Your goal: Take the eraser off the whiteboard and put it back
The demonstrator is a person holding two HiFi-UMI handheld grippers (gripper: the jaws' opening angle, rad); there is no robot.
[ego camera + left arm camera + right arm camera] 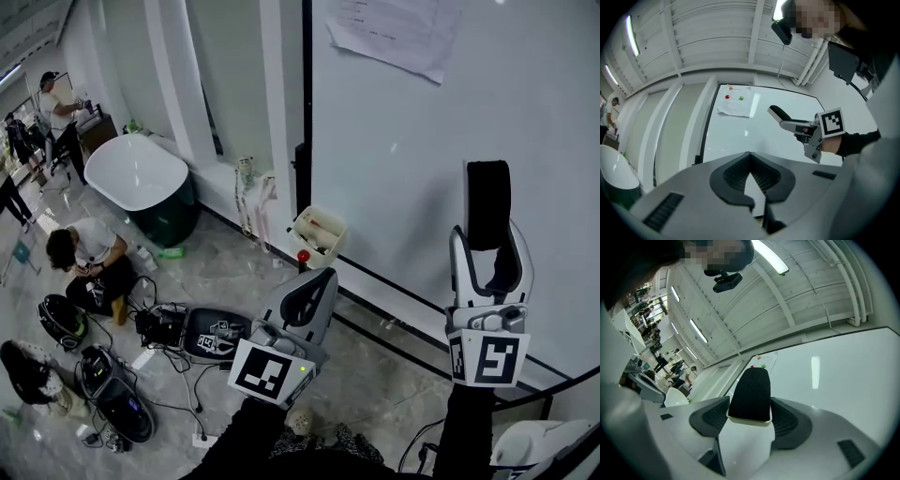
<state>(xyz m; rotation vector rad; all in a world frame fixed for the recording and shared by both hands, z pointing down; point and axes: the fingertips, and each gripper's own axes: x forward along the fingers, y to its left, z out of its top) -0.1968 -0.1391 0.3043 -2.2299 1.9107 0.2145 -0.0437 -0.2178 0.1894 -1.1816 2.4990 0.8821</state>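
Observation:
The eraser (488,202) is a black felt block on a pale base. It stands upright between the fingers of my right gripper (489,239), which is shut on it just in front of the whiteboard (412,141). The right gripper view shows the eraser (751,394) clamped between both pads, its felt face toward the camera, with the whiteboard (834,366) beyond. My left gripper (314,286) hangs lower and to the left, shut and holding nothing; its fingertips meet in the left gripper view (750,161). That view also shows the eraser (778,113) sticking out of the right gripper (799,125).
A paper sheet (394,33) hangs on the whiteboard's top. A small white basket (317,232) sits at the board's foot by its black frame. On the floor to the left are a white bathtub (141,178), a crouching person (89,258), and cables and gear (169,328).

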